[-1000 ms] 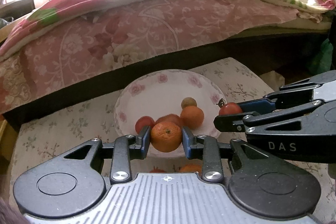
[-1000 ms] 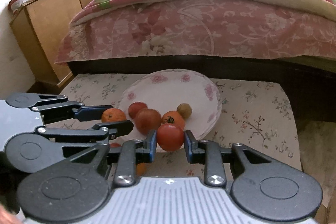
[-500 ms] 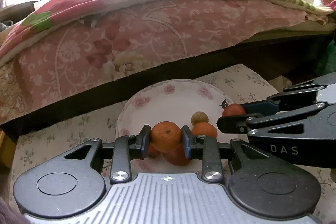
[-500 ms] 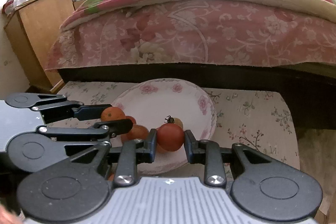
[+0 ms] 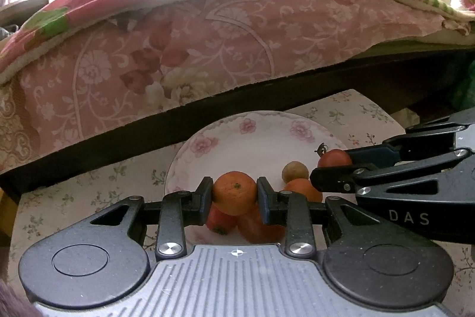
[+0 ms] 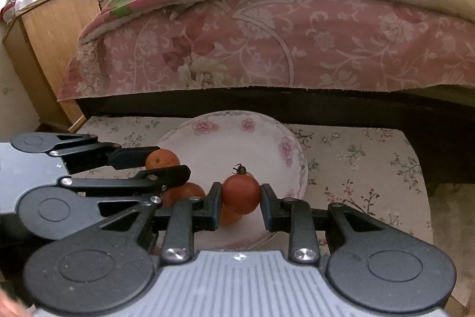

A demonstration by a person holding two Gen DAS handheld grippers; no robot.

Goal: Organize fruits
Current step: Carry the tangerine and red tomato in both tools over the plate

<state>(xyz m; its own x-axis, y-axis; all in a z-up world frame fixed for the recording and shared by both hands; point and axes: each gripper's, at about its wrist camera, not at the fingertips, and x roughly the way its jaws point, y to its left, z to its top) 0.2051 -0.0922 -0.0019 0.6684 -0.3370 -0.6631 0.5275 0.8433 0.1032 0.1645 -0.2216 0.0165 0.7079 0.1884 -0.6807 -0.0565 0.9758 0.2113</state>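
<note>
Fruits go on the plate (image 5: 255,135) — left gripper (image 5: 235,193) grips an orange (image 5: 234,191), right gripper (image 6: 241,195) a tomato (image 6: 240,193); each should lower onto bare plate before opening.

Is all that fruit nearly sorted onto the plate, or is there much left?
Several fruits already lie on the flowered plate. In hand: the left tool grips an orange and the right tool a tomato, both held over the plate. Left: setting both down. Any fruit beyond is hidden.
</note>
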